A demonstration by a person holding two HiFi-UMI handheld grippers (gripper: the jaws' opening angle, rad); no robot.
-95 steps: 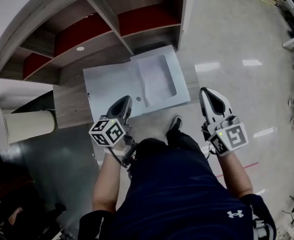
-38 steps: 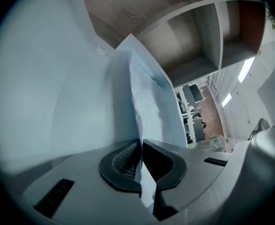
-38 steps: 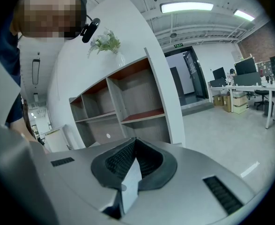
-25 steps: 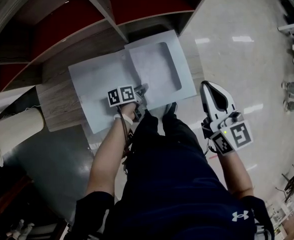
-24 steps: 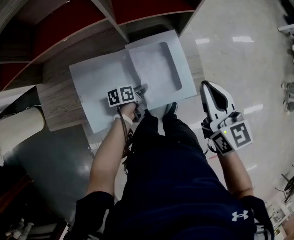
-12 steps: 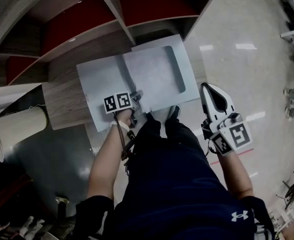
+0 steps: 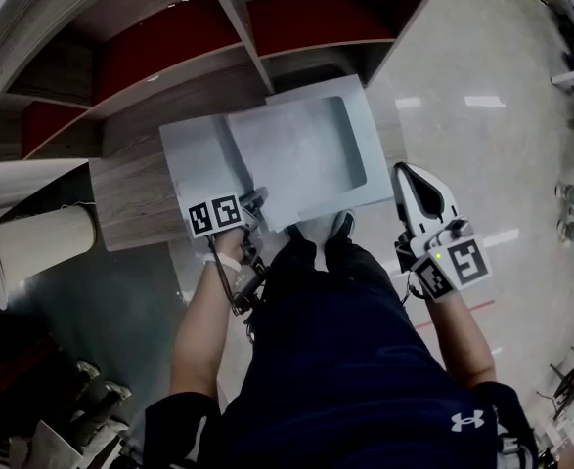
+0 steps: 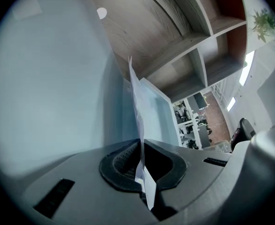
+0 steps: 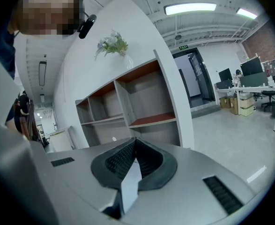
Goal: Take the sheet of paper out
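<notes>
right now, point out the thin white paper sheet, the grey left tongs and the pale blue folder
thin white paper sheet [image 8: 144, 182], left gripper view, clamped edge
grey left tongs [image 7: 254, 199], head view, tips
pale blue folder [image 7: 194, 159], head view, left flap

"What colour was the sheet of paper [image 7: 301, 154]?"

"White. The folder [image 7: 194, 159] was pale blue."

"And the worktop [image 7: 130, 198]?"

"Grey-brown, with wood stripes. The shelf [image 7: 169, 57] had red backs."

"And the left tongs [image 7: 257, 199]?"

"Grey, with black pads. Their cube [image 7: 215, 215] had black and white squares. The right tongs [image 7: 411, 176] looked the same."
</notes>
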